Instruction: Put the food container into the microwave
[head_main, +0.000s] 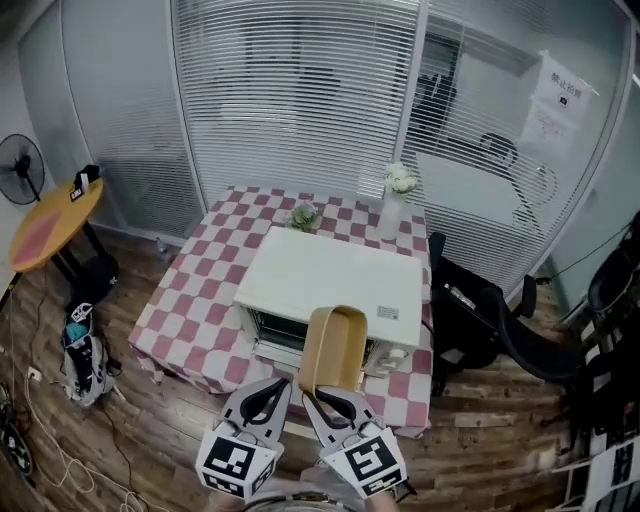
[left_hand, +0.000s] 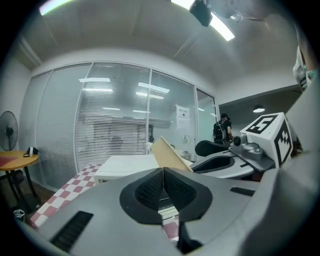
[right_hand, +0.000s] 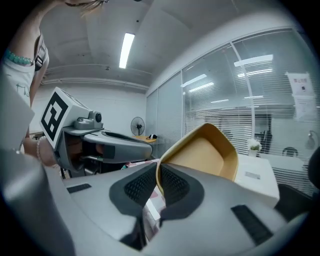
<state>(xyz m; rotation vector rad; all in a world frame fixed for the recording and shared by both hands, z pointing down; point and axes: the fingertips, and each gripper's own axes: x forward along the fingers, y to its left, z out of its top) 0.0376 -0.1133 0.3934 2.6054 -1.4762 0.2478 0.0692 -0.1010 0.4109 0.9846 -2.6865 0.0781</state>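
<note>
1. Nearest, low in the head view: left gripper (head_main: 268, 398), jaws pressed flat together with nothing between them. Idle, just beside its partner.
2. Alongside it: right gripper (head_main: 322, 398), jaws clamped on the near rim of the food container (head_main: 334, 348), one pad inside the wall and one outside. Tan tray held up in the air, clear of every surface.
3. Long axis of the container in line with the right jaws, running straight ahead from them and tilted up. Hollow side turned toward the holder; far end pointing at the appliance.
4. Beyond the far end: microwave (head_main: 330, 275), a white box on the checkered table (head_main: 195, 310), front face toward the grippers. Container near that front in the head view but apart from it, and a little to the right of its middle.
5. Door state hard to read from above, with the tray covering part of the front; possibly open, not certain.
6. Judgement: right side the carrying side and the nearer to the opening. Next move a forward reach along the tray's own axis, with the far end levelled first. Left side free for the door if needed.
</note>
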